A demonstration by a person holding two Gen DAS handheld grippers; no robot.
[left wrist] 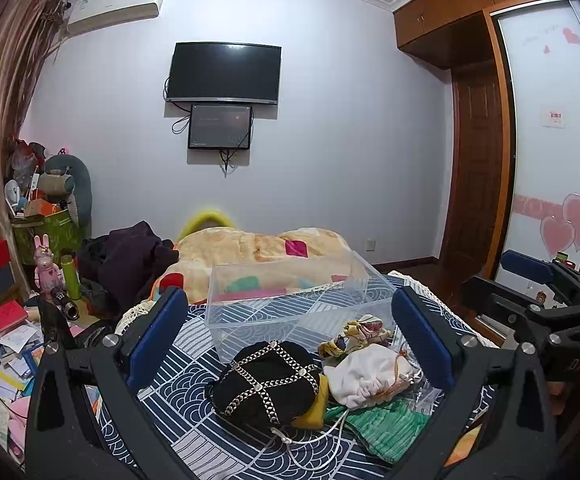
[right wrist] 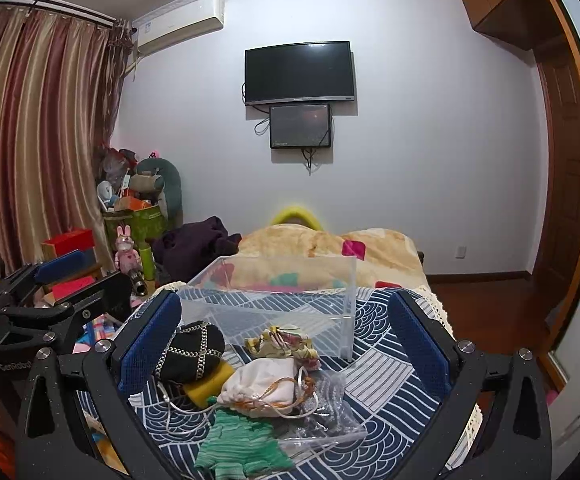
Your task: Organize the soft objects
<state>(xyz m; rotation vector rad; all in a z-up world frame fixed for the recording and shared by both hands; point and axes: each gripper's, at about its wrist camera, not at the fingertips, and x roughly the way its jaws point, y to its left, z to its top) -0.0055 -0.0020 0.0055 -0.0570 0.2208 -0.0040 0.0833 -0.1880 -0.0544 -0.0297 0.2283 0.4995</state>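
Observation:
A pile of soft things lies on the blue patterned bed cover: a black pouch with silver chain (left wrist: 265, 383) (right wrist: 194, 350), a white drawstring pouch (left wrist: 368, 378) (right wrist: 264, 386), a floral cloth pouch (left wrist: 354, 336) (right wrist: 284, 344), a green knit piece (left wrist: 386, 426) (right wrist: 242, 440), a yellow item (left wrist: 314, 410) (right wrist: 208, 384) and a clear plastic bag (right wrist: 326, 412). A clear plastic box (left wrist: 302, 304) (right wrist: 282, 300) stands empty behind them. My left gripper (left wrist: 290, 344) is open above the pile. My right gripper (right wrist: 286, 348) is open above it too.
A beige blanket (left wrist: 258, 248) lies at the far end of the bed, dark clothes (left wrist: 130, 260) to its left. Books, boxes and toys clutter the floor at left (left wrist: 6, 320). A wardrobe and door (left wrist: 478, 160) stand at right.

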